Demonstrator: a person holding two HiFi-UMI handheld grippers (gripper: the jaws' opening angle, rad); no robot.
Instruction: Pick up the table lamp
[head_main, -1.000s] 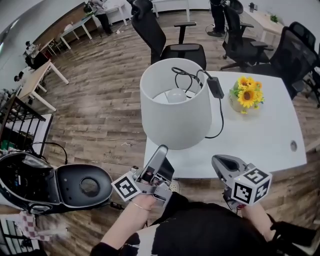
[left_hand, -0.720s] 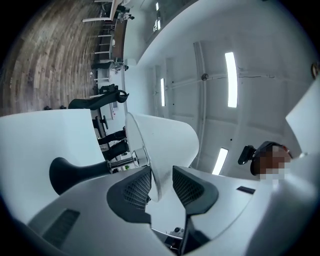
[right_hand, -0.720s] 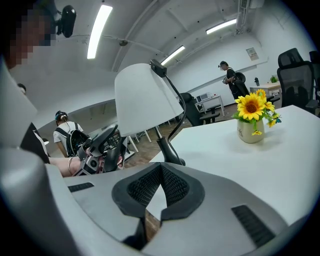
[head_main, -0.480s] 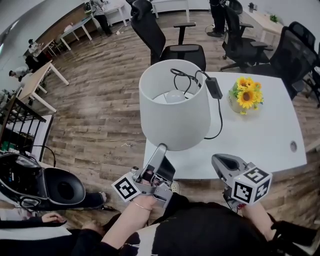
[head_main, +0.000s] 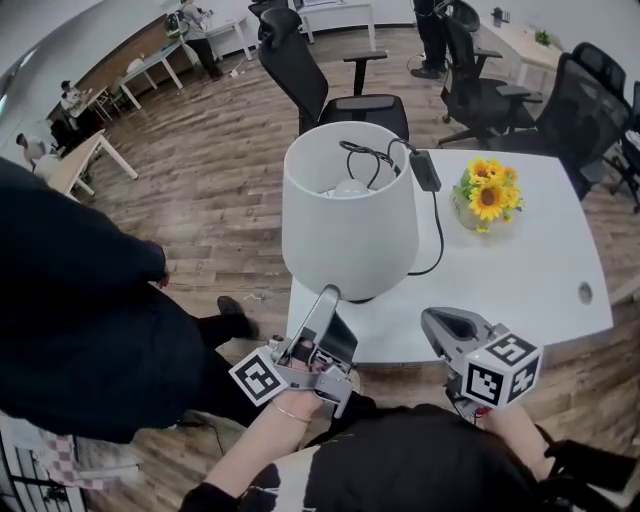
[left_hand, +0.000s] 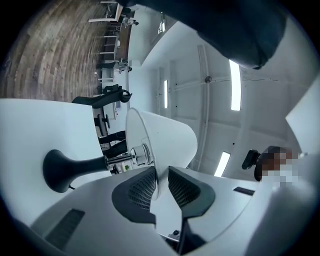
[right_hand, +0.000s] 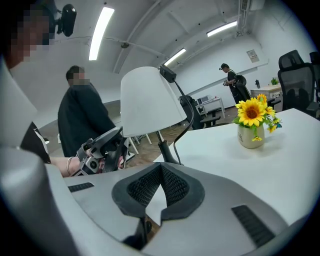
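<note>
The table lamp has a white drum shade (head_main: 350, 220) and a black stem and base, and stands at the near left corner of the white table (head_main: 520, 270). My left gripper (head_main: 335, 310) points up at the shade's lower rim. In the left gripper view the shade's thin rim (left_hand: 150, 150) runs between the pads and the black base (left_hand: 60, 170) lies to the left. The left gripper (left_hand: 161, 182) is closing, with a slit showing beside the right pad. My right gripper (head_main: 445, 325) hangs shut and empty at the table's front edge; the right gripper (right_hand: 161, 182) faces the shade (right_hand: 150, 100).
A vase of sunflowers (head_main: 488, 195) stands right of the lamp. The lamp's black cord and adapter (head_main: 428, 172) trail over the shade and table. A person in dark clothes (head_main: 80, 320) stands close on the left. Office chairs (head_main: 330, 70) line the table's far side.
A person in dark clothes has walked in at the left, hiding the round black and grey object on the floor. Lamp and both grippers have kept their places.
</note>
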